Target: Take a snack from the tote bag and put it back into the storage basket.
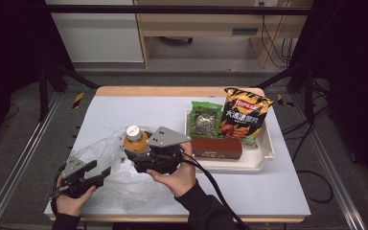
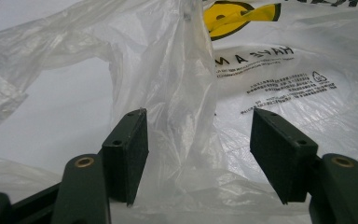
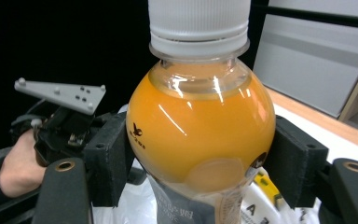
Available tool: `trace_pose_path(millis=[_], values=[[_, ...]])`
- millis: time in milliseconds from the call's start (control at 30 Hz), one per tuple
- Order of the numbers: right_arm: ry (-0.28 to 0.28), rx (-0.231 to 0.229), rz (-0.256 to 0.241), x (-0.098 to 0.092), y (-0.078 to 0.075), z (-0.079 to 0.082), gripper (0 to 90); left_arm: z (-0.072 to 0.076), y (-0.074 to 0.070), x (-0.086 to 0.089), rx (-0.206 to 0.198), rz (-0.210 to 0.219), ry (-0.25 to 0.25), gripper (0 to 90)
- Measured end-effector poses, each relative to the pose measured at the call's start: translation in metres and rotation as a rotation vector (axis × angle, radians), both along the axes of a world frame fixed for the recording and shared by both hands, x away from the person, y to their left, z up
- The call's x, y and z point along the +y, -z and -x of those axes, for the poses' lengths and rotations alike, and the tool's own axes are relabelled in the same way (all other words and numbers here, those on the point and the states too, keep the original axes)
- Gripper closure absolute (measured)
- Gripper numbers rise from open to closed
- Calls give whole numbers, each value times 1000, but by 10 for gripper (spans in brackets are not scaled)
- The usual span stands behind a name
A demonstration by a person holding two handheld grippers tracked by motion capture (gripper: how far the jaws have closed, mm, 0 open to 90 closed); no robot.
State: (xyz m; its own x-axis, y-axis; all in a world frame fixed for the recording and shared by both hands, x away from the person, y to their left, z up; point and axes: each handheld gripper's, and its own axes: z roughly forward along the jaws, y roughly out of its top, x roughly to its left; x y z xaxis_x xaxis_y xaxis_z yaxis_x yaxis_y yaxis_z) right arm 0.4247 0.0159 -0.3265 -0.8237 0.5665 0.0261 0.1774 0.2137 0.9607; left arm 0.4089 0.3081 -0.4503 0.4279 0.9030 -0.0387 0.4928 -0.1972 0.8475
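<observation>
Near the tabletop's front edge, the right gripper (image 1: 141,152) clamps the orange juice bottle (image 1: 136,140) above the plastic bag (image 1: 120,184); the left gripper (image 2: 198,156) gapes around a fold. Unpinched, the bag mouth may collapse, blocking the bottle.

My high view sits above the near edge of the counter (image 1: 249,191), looking forward and down across it to the cabinets beyond. My left gripper view rides low, close against the plastic bag (image 2: 182,93), facing along the counter top; I can't quite tell its heading from so near. My right gripper view is pressed up to the orange bottle (image 3: 200,130), looking level past it toward the left gripper (image 3: 74,135). The high view shares bag (image 1: 110,167) and bottle (image 1: 135,139) with them.
</observation>
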Motion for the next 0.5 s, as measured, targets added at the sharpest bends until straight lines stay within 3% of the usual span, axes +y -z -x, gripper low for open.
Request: trace_pose_path(millis=[500], values=[[71,-18,-22,-44,-28,-7,308,0,0,0,-5,7,-1,367]])
